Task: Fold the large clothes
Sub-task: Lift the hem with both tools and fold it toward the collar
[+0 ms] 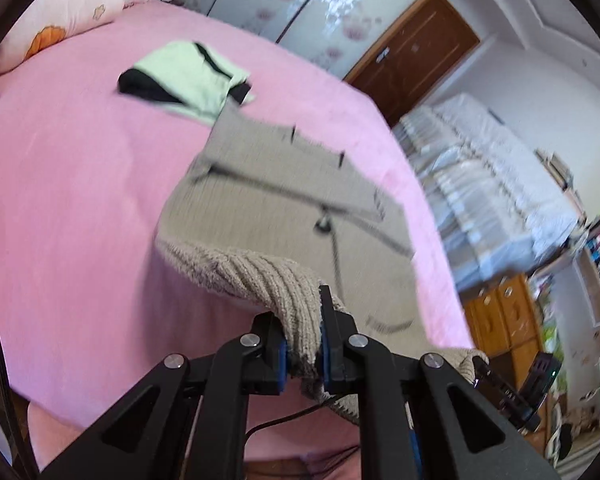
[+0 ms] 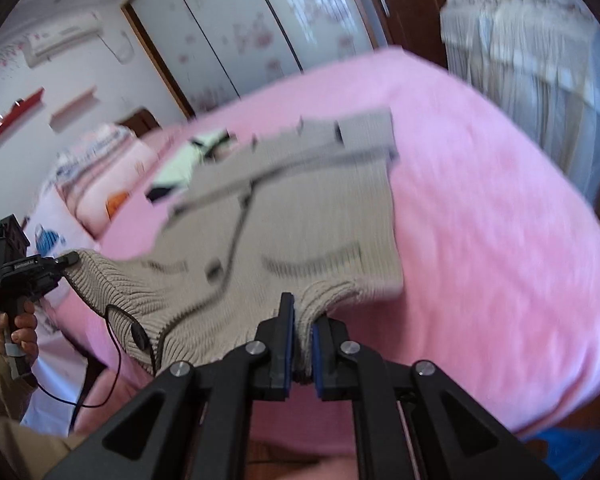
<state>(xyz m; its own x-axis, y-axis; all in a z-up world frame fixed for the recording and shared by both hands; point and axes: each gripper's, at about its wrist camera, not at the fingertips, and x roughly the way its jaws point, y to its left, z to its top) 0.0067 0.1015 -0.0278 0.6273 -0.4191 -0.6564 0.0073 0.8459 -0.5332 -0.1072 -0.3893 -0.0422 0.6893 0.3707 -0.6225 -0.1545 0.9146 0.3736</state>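
Observation:
A beige knit cardigan (image 1: 284,184) with dark trim lies on the pink bed (image 1: 80,184), its near hem lifted off the sheet. My left gripper (image 1: 300,314) is shut on one corner of that hem, with knit bunched between the blue pads. My right gripper (image 2: 303,316) is shut on the other hem corner of the cardigan (image 2: 300,232). In the right wrist view a hand holds the left gripper (image 2: 70,258) at the far left, pinching the knit. The right gripper (image 1: 496,384) shows at the lower right of the left wrist view. Both views are motion-blurred.
A folded pale green and black garment (image 1: 188,76) lies farther back on the bed, also in the right wrist view (image 2: 180,168). Pillows (image 1: 60,12) sit at the head. Wardrobe doors (image 1: 300,8), a brown door (image 1: 416,56), a wooden cabinet (image 1: 504,312) and shelves surround the bed.

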